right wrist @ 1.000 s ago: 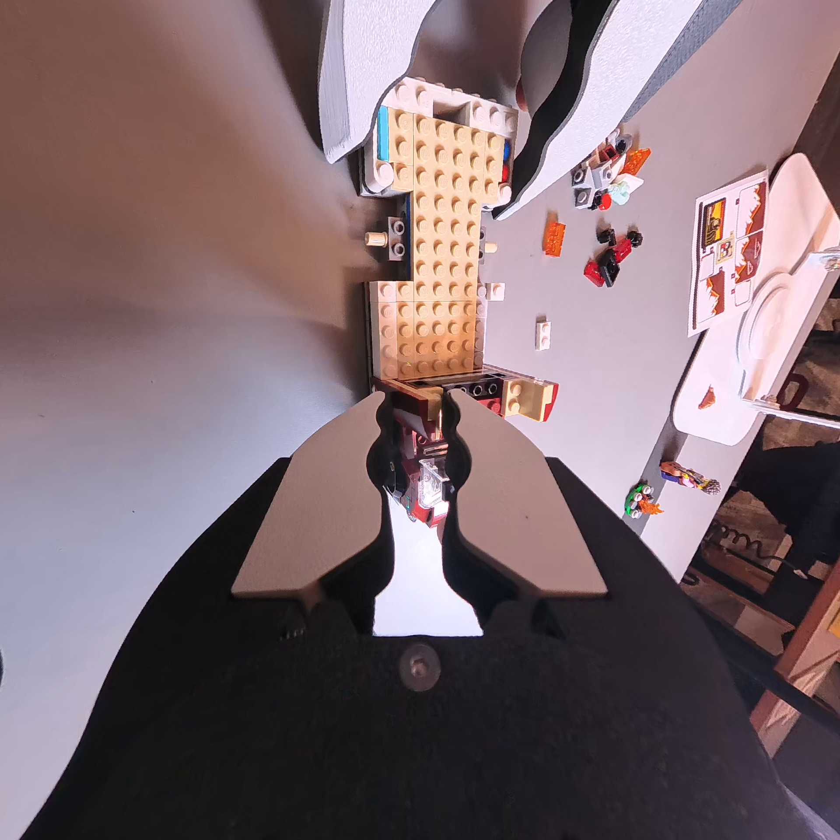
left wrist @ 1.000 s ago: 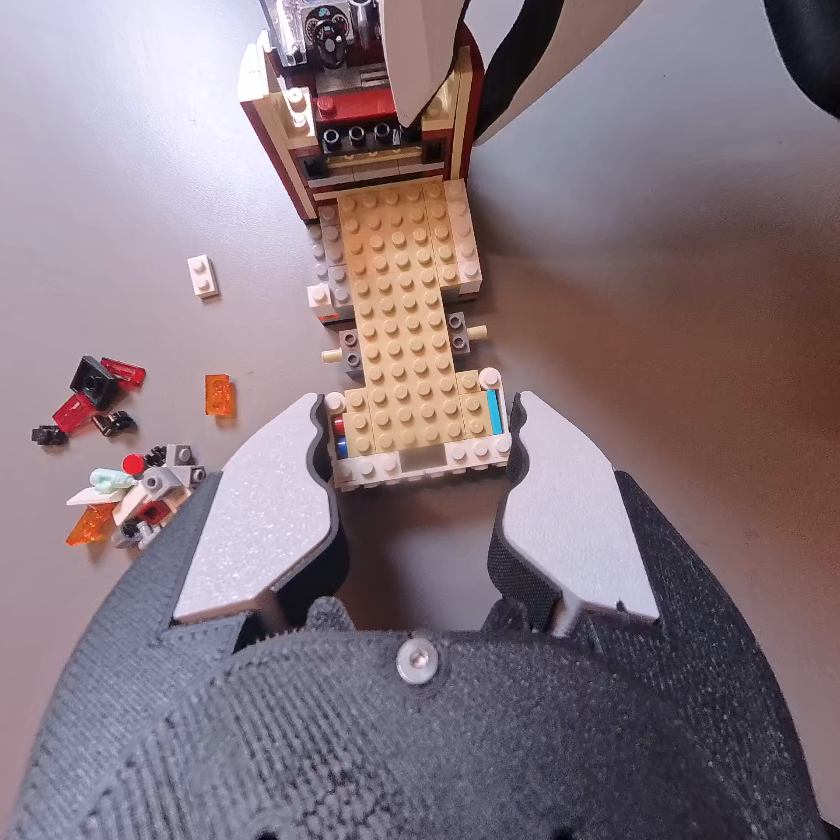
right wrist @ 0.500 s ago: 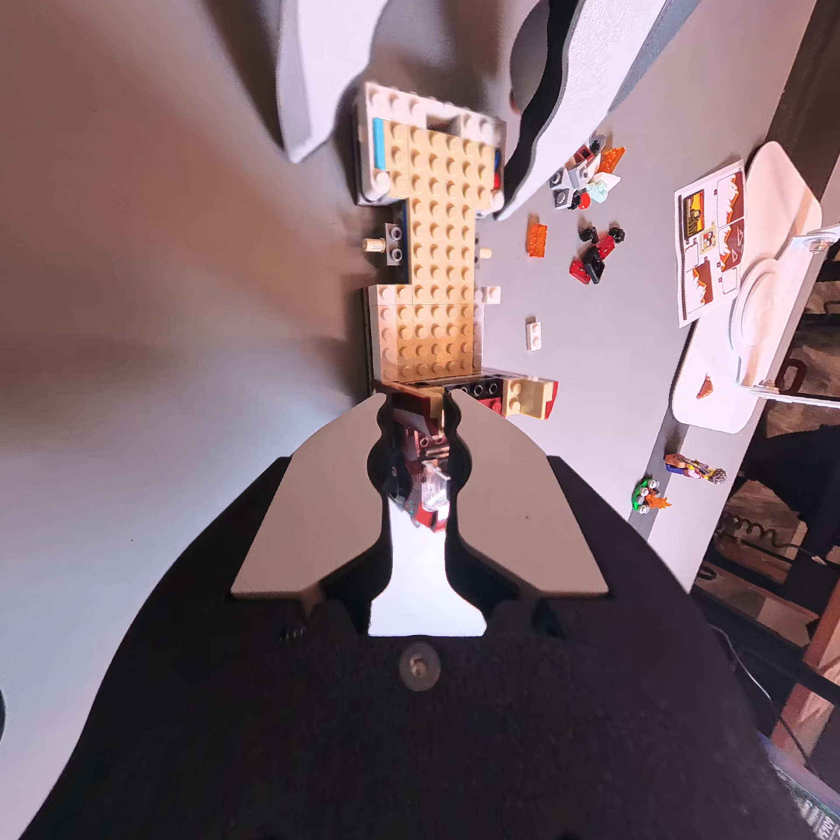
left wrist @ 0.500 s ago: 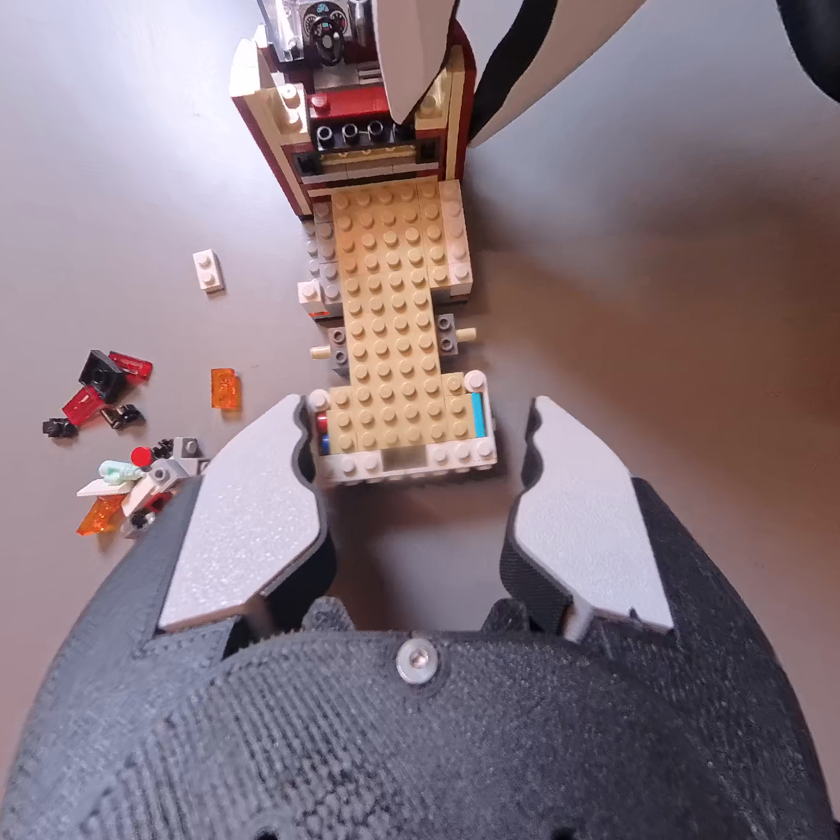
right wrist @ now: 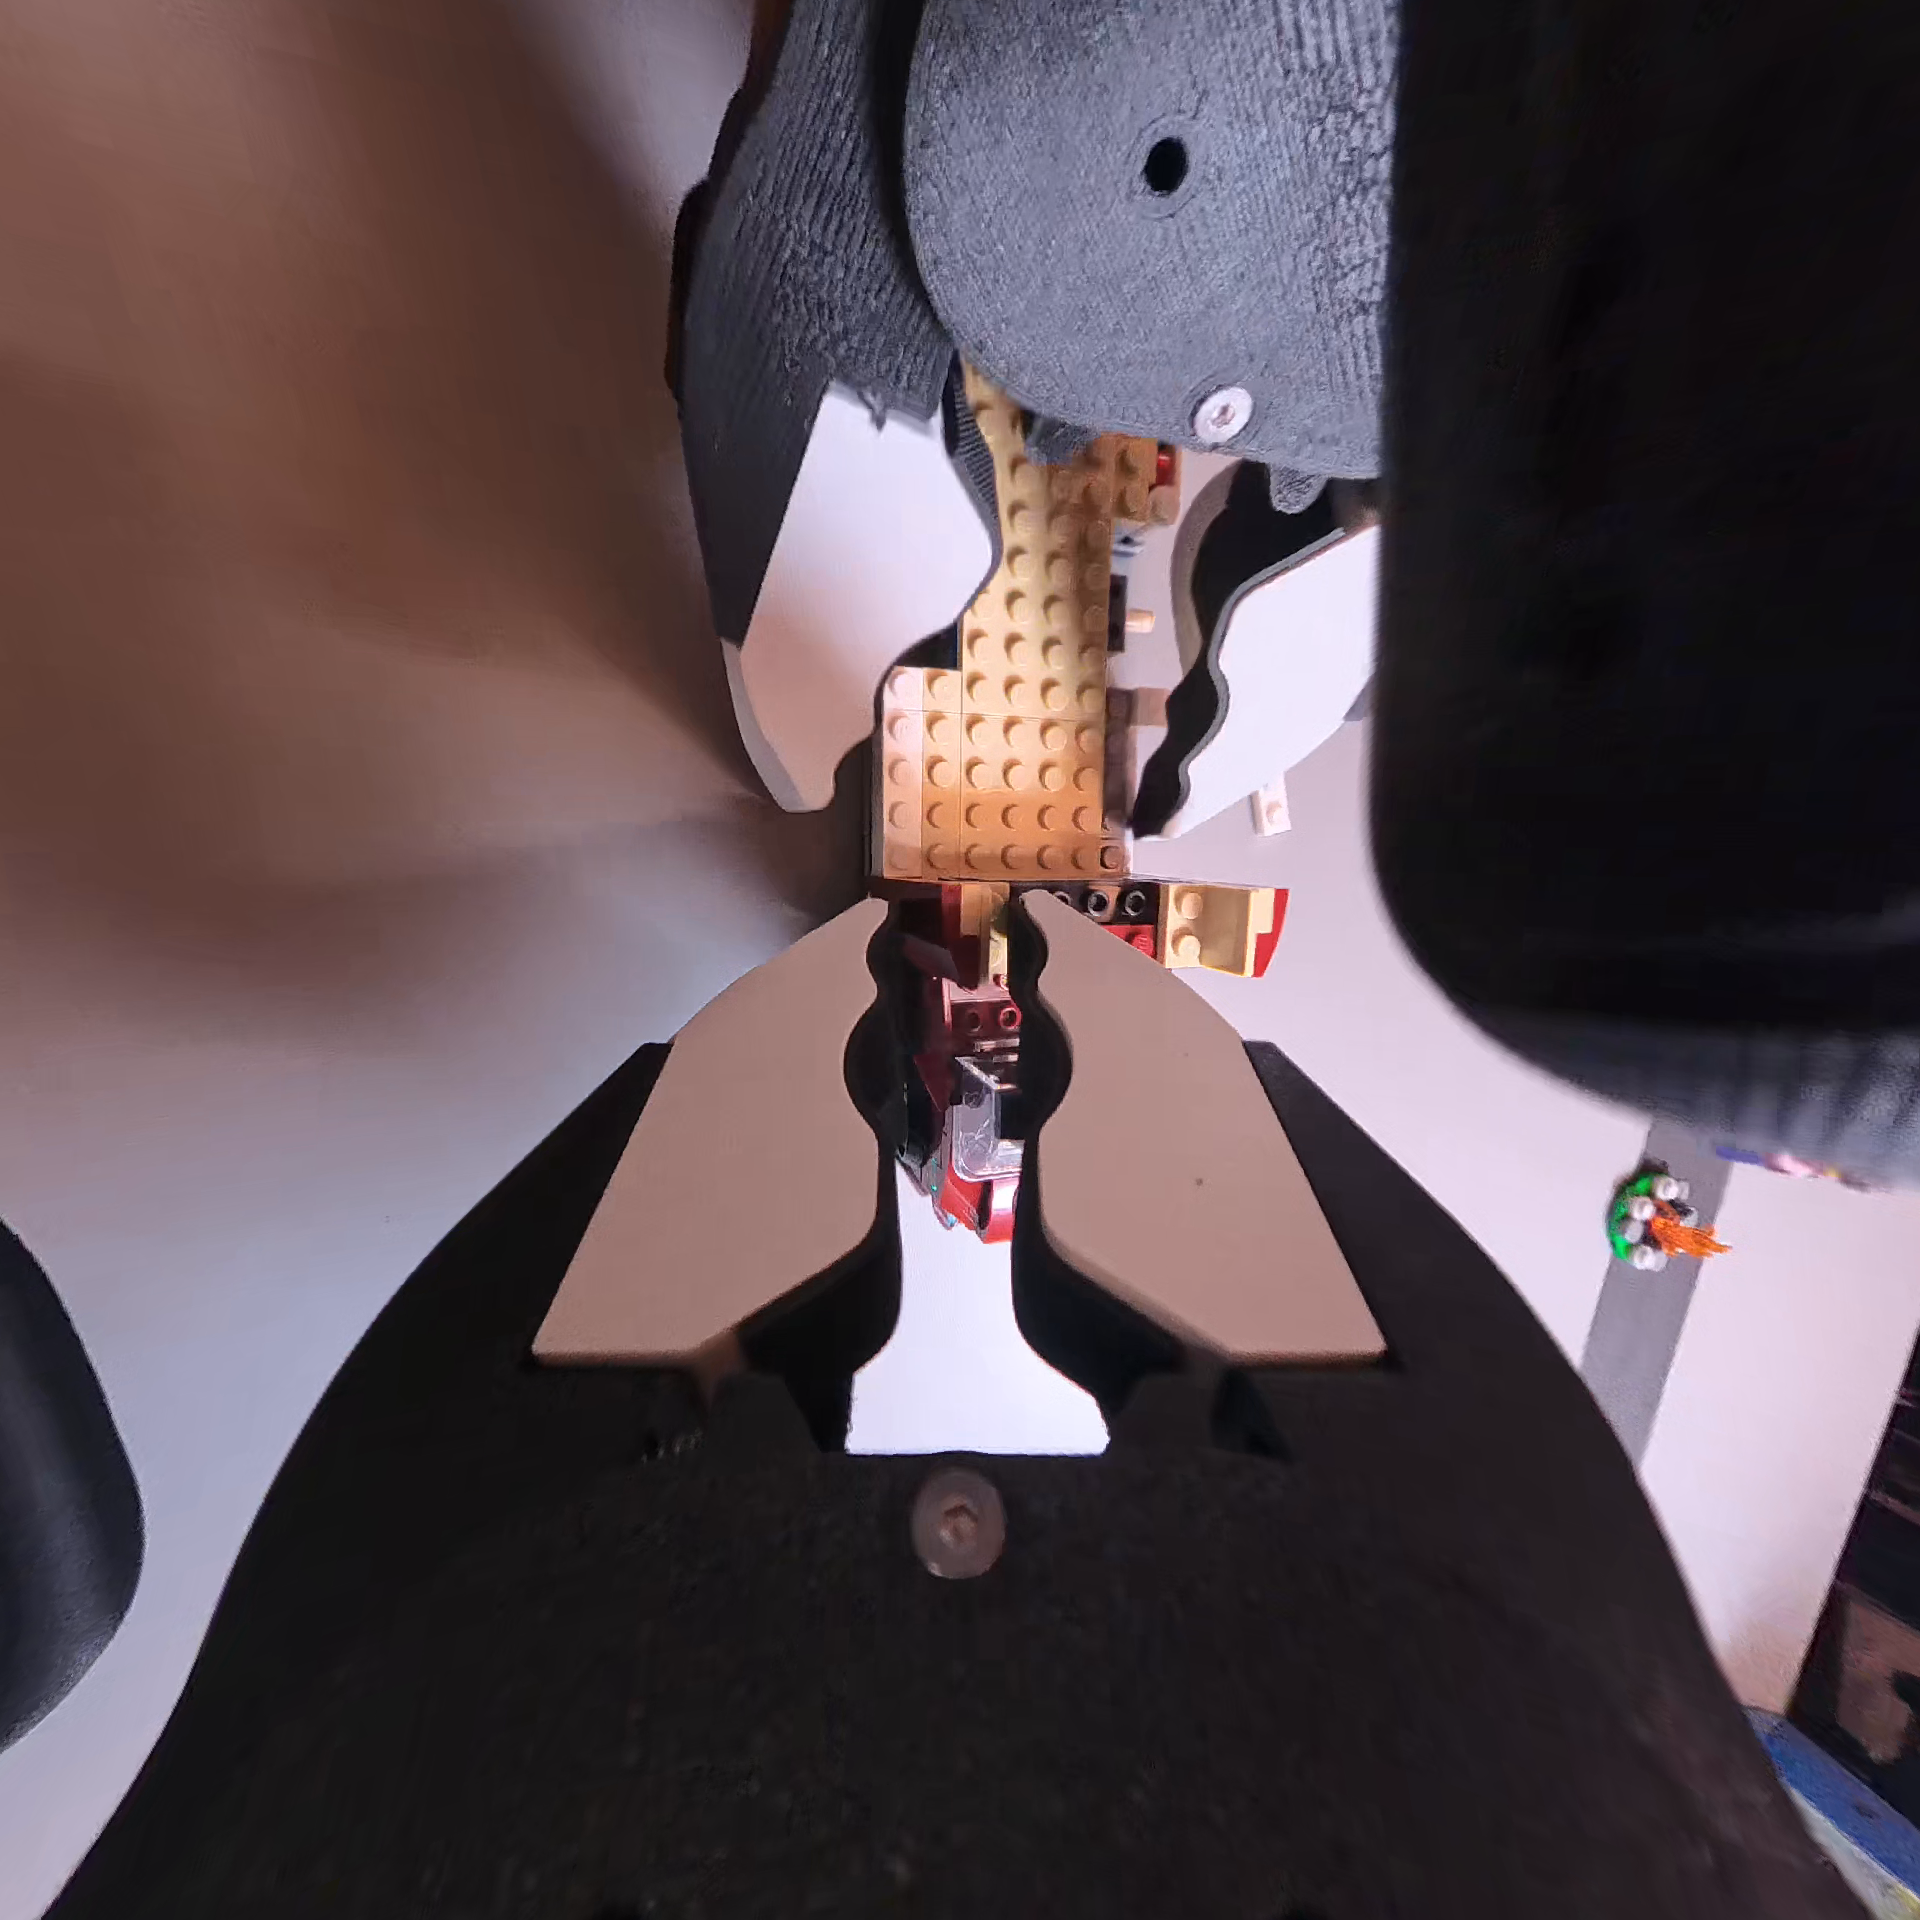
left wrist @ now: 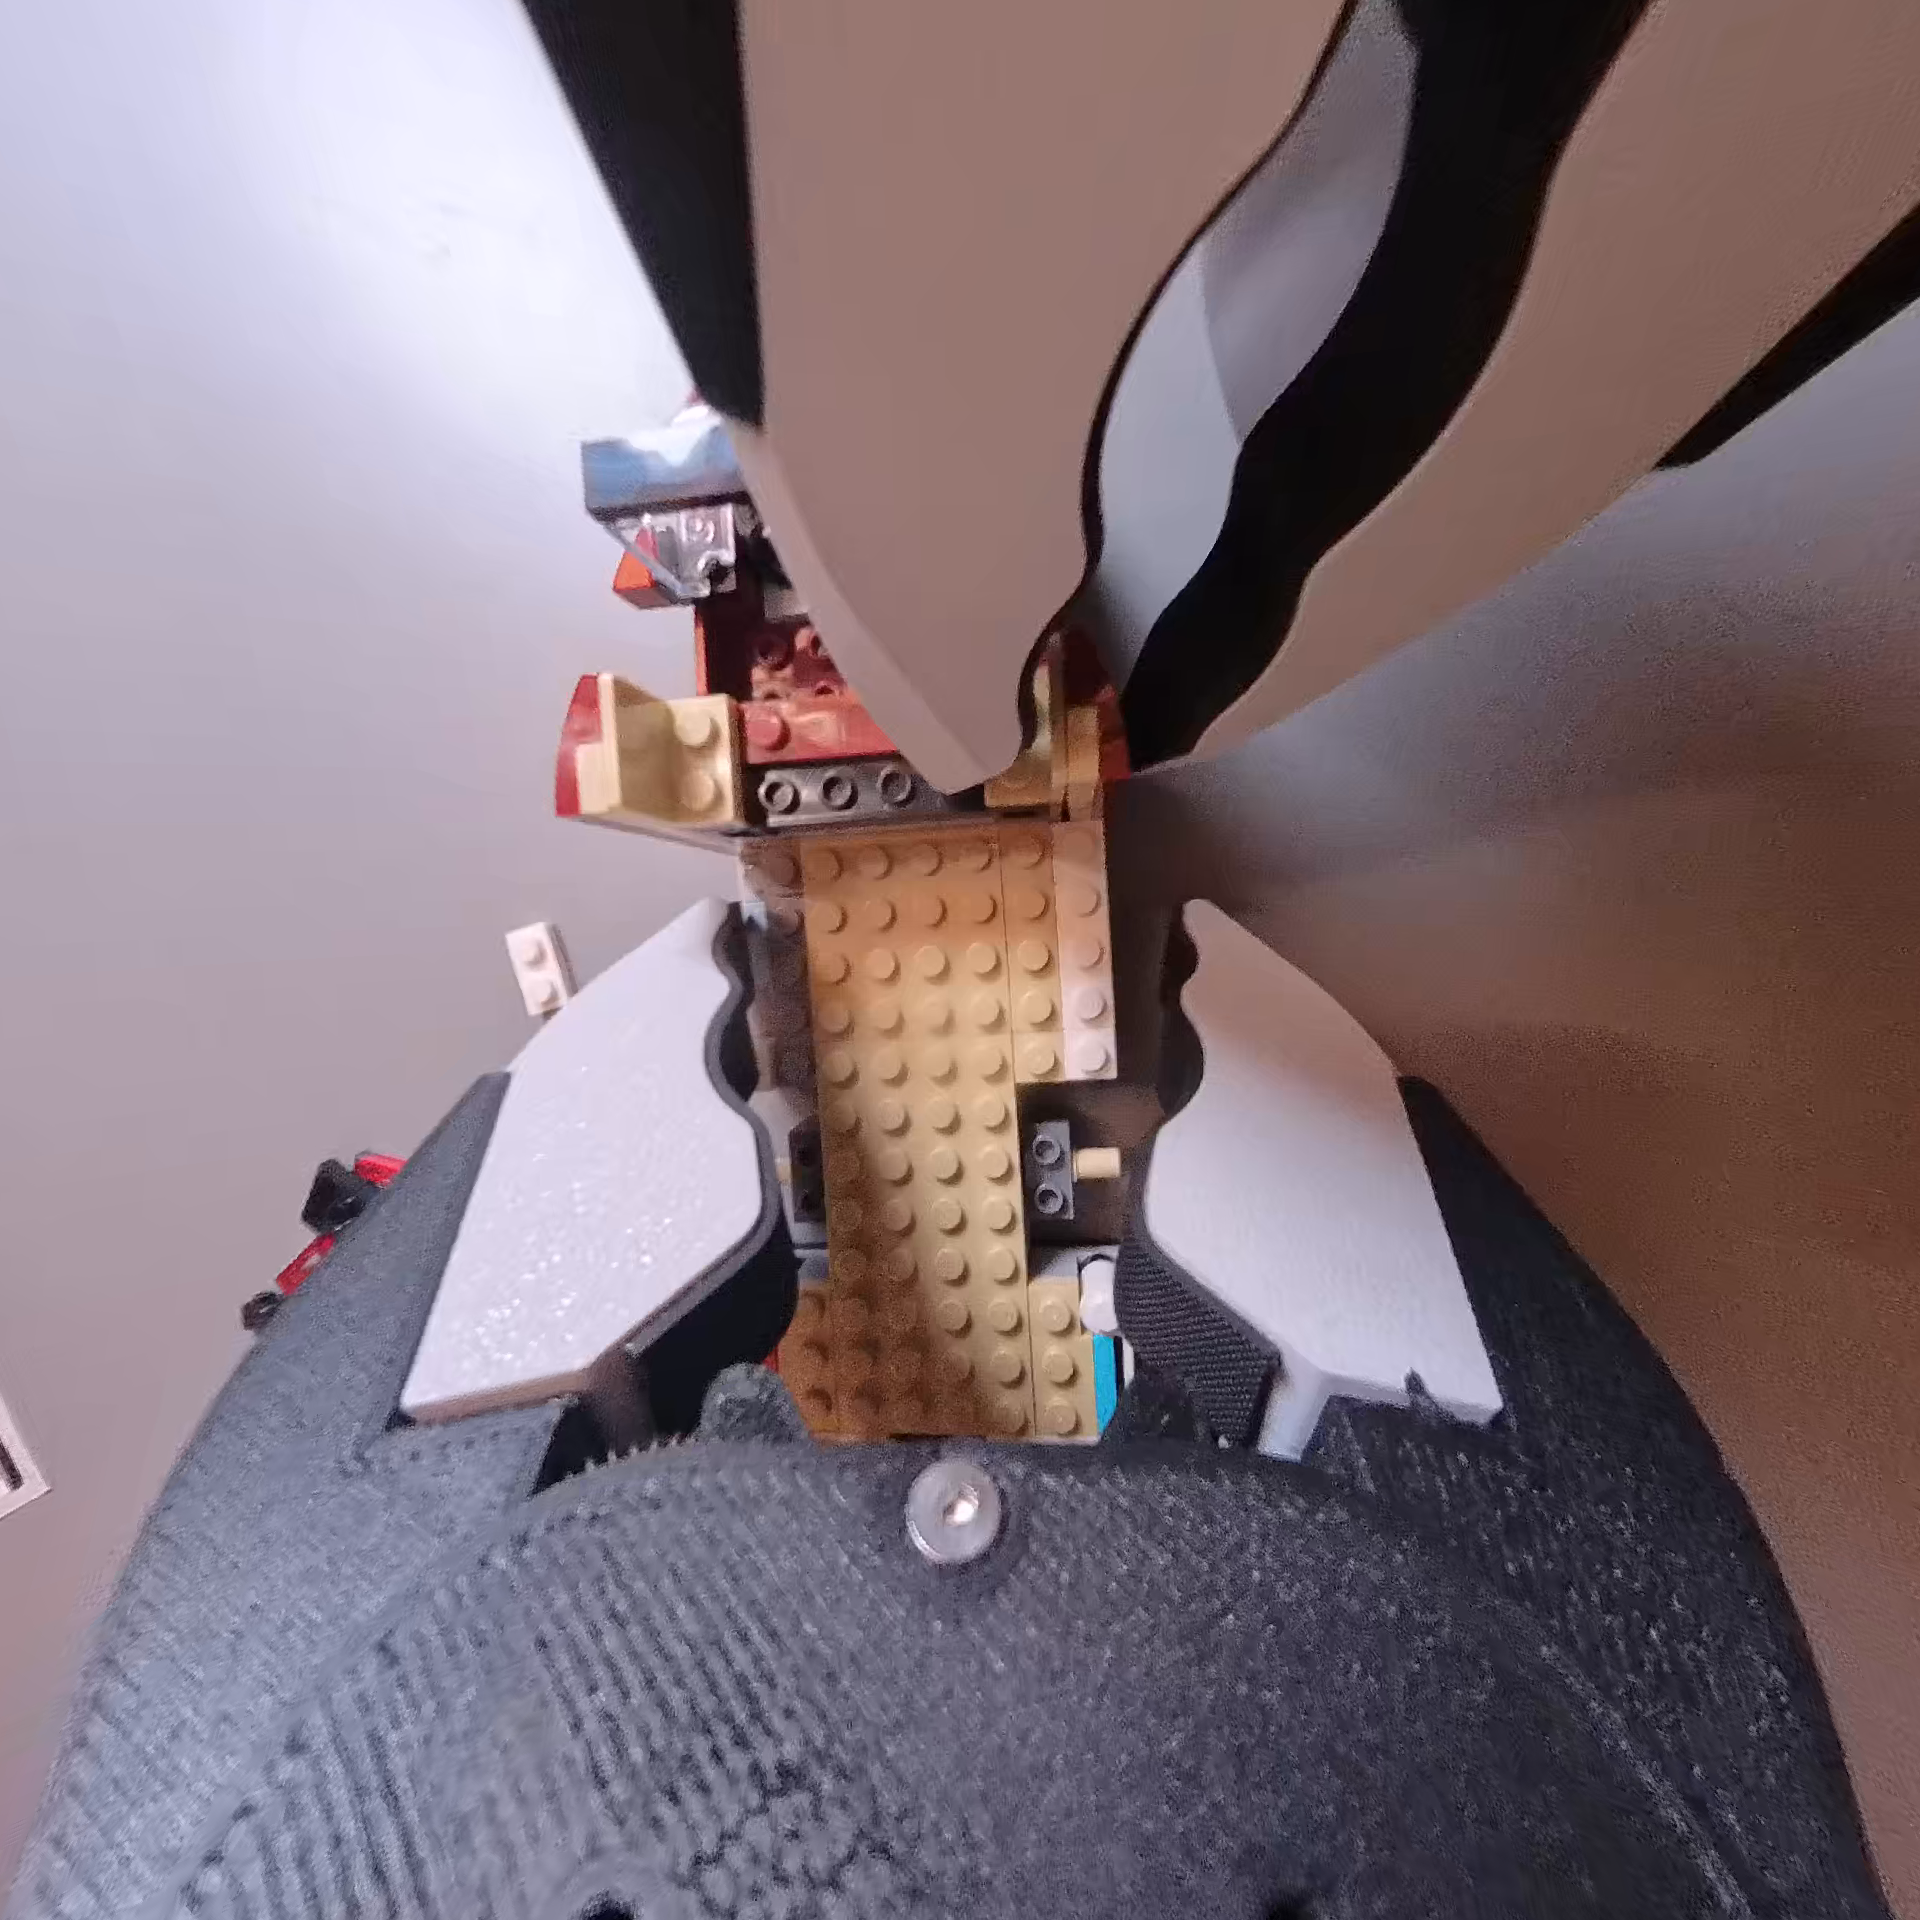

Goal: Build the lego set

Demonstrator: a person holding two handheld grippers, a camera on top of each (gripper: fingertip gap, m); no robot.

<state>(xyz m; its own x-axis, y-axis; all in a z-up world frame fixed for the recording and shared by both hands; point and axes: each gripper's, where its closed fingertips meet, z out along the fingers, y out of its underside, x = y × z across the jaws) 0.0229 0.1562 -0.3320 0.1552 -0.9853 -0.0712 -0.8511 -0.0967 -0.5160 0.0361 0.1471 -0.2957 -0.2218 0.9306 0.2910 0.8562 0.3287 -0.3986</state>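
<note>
The lego model, a vehicle with a long tan studded plate [left wrist: 925, 1039] and a dark red cab [left wrist: 790, 717], lies lengthwise between my two grippers. My left gripper [left wrist: 956, 914] is open and straddles the tan plate; its left finger sits close to the plate's side, and a gap shows at the right finger. My right gripper [right wrist: 956, 904] is shut on the dark red cab [right wrist: 971, 1049] and also shows at the top of the left wrist view [left wrist: 1049, 727]. The tan plate [right wrist: 1029, 727] and left gripper [right wrist: 971, 810] show in the right wrist view. The model's rear end is hidden under the left gripper's body.
A white 1x2 plate [left wrist: 538, 966] lies left of the model on the grey table [left wrist: 260, 520]. Red and black loose pieces [left wrist: 332, 1205] peek out beside the left gripper's body. A small green and orange piece [right wrist: 1662, 1226] lies near the table edge. A paper corner [left wrist: 16, 1455] shows at far left. My right fingertips sit around 4 centimetres from my left ones.
My left gripper let go of the model's rear end, opened wider and moved forward along the tan plate, which now lies between its fingers. The right gripper stays shut on the cab.
</note>
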